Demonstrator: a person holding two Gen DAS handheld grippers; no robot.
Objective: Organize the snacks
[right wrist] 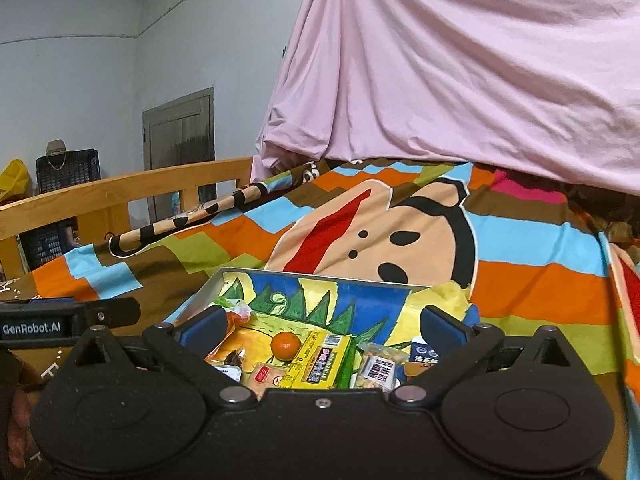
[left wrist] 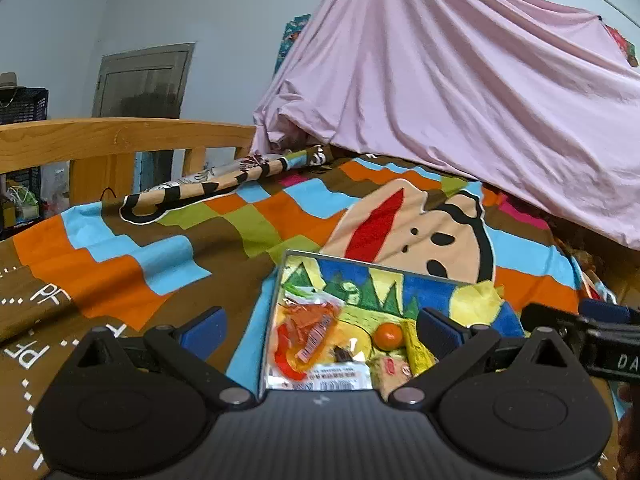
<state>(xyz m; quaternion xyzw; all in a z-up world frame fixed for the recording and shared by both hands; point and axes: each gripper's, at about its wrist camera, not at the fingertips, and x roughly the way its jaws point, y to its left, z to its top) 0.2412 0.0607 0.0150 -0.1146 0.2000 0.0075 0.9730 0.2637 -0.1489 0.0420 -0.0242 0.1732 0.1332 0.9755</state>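
A shallow box point(left wrist: 374, 266) with a painted lining lies on the bed and holds snacks; it also shows in the right wrist view point(right wrist: 312, 276). Inside are a small orange point(left wrist: 389, 335) point(right wrist: 285, 345), an orange and clear wrapper point(left wrist: 310, 330), a yellow box point(right wrist: 320, 362) and a nut packet point(right wrist: 377, 368). My left gripper point(left wrist: 320, 326) is open over the box's near left part. My right gripper point(right wrist: 320, 326) is open over the near edge. Both are empty.
A colourful cartoon bedsheet point(right wrist: 400, 232) covers the bed. A pink sheet point(right wrist: 460, 60) hangs behind. A wooden bed rail point(left wrist: 120, 136) runs along the left. A rolled patterned cloth point(left wrist: 208, 184) lies near the rail. The other gripper shows at the right edge point(left wrist: 600, 344).
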